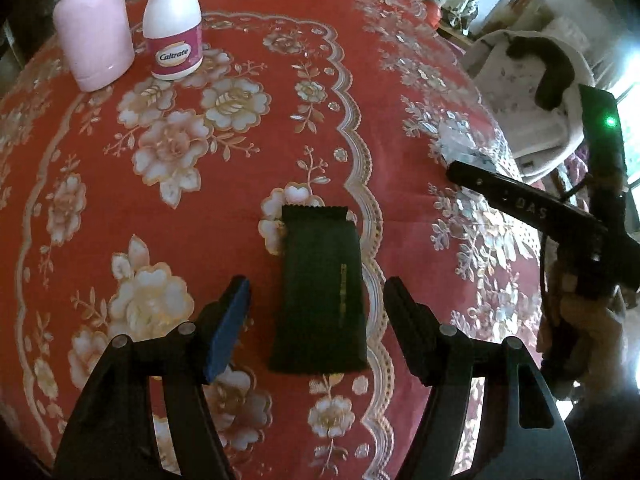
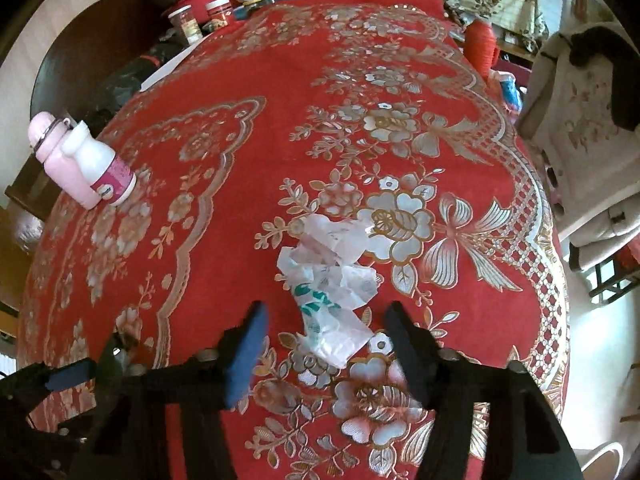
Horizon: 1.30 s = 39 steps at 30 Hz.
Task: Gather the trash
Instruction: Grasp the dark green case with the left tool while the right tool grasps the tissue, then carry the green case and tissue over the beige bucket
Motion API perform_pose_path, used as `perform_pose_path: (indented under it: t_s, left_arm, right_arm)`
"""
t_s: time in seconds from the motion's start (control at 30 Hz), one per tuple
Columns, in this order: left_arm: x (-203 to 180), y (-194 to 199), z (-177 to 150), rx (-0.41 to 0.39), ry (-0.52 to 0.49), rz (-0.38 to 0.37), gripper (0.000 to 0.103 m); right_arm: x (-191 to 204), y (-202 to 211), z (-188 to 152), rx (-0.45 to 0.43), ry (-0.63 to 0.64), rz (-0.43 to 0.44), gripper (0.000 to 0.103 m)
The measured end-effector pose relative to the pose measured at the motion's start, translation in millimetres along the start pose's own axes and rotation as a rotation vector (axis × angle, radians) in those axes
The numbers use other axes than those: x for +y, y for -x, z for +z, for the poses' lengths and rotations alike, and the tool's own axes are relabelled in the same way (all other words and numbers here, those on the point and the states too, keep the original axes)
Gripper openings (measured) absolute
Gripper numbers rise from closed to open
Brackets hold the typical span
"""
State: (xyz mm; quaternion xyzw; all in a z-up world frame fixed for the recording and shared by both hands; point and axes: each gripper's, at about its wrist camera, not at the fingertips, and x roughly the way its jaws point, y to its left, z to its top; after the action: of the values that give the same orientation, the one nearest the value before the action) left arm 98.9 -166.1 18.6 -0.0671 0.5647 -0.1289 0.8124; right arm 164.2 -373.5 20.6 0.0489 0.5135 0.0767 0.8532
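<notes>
The left gripper (image 1: 316,312) is hovering released astride the dark wrapper (image 1: 320,292), whose long axis is running between its jaws; beside the wrapper, the right gripper (image 2: 324,332) is straddling crumpled plastic (image 2: 332,280), ungripped.

Pink bottle (image 1: 93,28), white Caltrate bottle (image 1: 173,26), red floral tablecloth (image 1: 248,128)

Round table under a red tablecloth (image 2: 256,80) with gold and silver floral print. Chair (image 2: 584,92) draped in a pale floral cover just beside the table's right edge, dark cloth over its top. Curved dark wooden chair back (image 2: 76,44) at the left, pale wall behind it. Clutter along the far edge (jars, red basin). Strong daylight from a window (image 1: 628,120) on the right.
</notes>
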Motion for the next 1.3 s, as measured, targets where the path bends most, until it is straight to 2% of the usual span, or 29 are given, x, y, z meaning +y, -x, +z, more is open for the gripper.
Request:
perform_pose_path:
  t_s: [0.03,0.07,0.1,0.13,0.23,0.3,0.5,0.77,1.3]
  left_arm:
    - [-1.4,0.5,-0.3,-0.006,-0.006,0.003,0.066]
    - [-1.8,0.2,-0.7,-0.006,-0.012,0.005,0.058]
    - [-3.1,0.6,-1.1,-0.013,-0.023,0.017,0.038]
    - [-4.2,0.1,-1.2,-0.011,-0.034,0.026,0.03]
    - [-5.0,-1.9,-1.2,0.016,-0.036,-0.009,0.019]
    - [-8.2,1.5,-3.6,0.013,-0.038,-0.011,0.016]
    - [-34.5,22.4,-15.9,-0.021,-0.094,-0.045,0.015]
    - [-94.5,39.3,-40.2,-0.041,-0.178,-0.091,0.015]
    - [-249.1,41.9,-101.3,-0.032,-0.388,-0.189,0.015]
  right_arm:
    - [-0.4,0.0,0.2,-0.004,-0.002,0.0,0.043]
    - [-1.4,0.4,0.3,-0.009,-0.006,-0.003,0.039]
    - [-3.2,0.9,-0.1,-0.011,-0.014,0.002,0.032]
    - [-5.2,2.0,-0.8,-0.013,-0.024,0.012,0.03]
    - [-10.5,10.5,-8.3,-0.03,-0.054,0.041,0.027]
    - [-11.7,18.6,-15.8,-0.038,-0.065,0.054,0.024]
    - [-10.3,64.9,-49.0,-0.091,-0.093,0.098,0.024]
    - [-23.4,122.3,-105.0,-0.147,-0.131,0.067,0.024]
    - [-131.8,213.1,-216.8,-0.178,-0.333,-0.067,0.024]
